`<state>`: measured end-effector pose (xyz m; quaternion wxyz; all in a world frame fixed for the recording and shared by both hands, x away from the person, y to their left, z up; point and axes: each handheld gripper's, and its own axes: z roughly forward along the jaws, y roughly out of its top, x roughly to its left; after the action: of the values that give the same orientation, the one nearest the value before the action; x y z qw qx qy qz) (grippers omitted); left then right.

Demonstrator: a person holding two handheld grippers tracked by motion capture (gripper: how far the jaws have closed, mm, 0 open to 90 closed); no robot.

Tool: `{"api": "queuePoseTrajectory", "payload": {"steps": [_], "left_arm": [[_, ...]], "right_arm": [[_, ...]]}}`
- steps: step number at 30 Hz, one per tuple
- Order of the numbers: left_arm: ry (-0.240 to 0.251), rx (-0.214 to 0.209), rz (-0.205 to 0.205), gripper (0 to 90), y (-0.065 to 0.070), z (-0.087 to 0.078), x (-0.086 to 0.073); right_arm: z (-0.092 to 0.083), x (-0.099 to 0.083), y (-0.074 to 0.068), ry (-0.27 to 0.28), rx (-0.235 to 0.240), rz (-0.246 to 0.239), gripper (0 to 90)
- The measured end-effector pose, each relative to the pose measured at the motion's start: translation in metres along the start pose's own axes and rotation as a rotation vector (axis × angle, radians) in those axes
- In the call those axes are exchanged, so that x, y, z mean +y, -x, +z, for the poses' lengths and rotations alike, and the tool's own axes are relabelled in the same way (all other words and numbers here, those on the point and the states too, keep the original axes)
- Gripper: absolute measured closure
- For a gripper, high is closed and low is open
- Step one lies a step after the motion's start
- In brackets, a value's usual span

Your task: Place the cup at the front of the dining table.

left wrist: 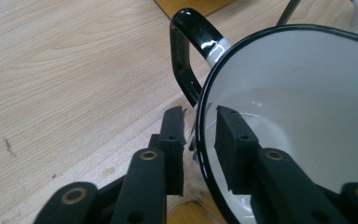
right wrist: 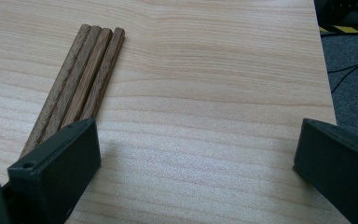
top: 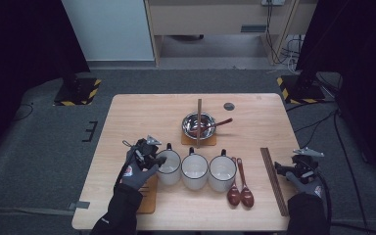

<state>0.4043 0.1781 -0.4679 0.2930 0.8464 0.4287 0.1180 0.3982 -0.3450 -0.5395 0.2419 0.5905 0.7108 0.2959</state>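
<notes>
Table [top: 142,112] is light wood, everything sits on it. Three white mugs in a row at the near side; I'm on the leftmost mug [top: 169,166], which stands upright beside the middle mug [top: 195,171], with the right mug [top: 222,173] after that. Steel bowl [top: 198,125] sits farther back on a coaster, a stick and a spoon in it. Wooden sticks [top: 274,181] lie along the right edge, two brown spoons [top: 240,193] just right of the mugs.

My left claw [left wrist: 200,140] straddles the leftmost mug's rim next to the black handle [left wrist: 186,60]: one jaw outside, one inside the cup, gap narrow, pads right at the wall (can't see firm contact on both sides).

My right claw [right wrist: 196,154] is spread wide over bare table, holding nothing, sticks just beside one jaw.
</notes>
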Motion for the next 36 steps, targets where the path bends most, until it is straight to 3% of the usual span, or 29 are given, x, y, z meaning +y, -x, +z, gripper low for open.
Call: {"api": "queuePoseTrajectory", "payload": {"steps": [26,36], "left_arm": [[-0.062,0.032,0.003,79.5,0.003,-0.002,0.006],[-0.012,0.046,-0.033,81.1,0.004,-0.01,0.006]], "right_arm": [[0.0,0.0,0.0,0.0,-0.002,-0.002,0.4],[0.0,0.0,0.0,0.001,-0.002,0.0,0.4]]}}
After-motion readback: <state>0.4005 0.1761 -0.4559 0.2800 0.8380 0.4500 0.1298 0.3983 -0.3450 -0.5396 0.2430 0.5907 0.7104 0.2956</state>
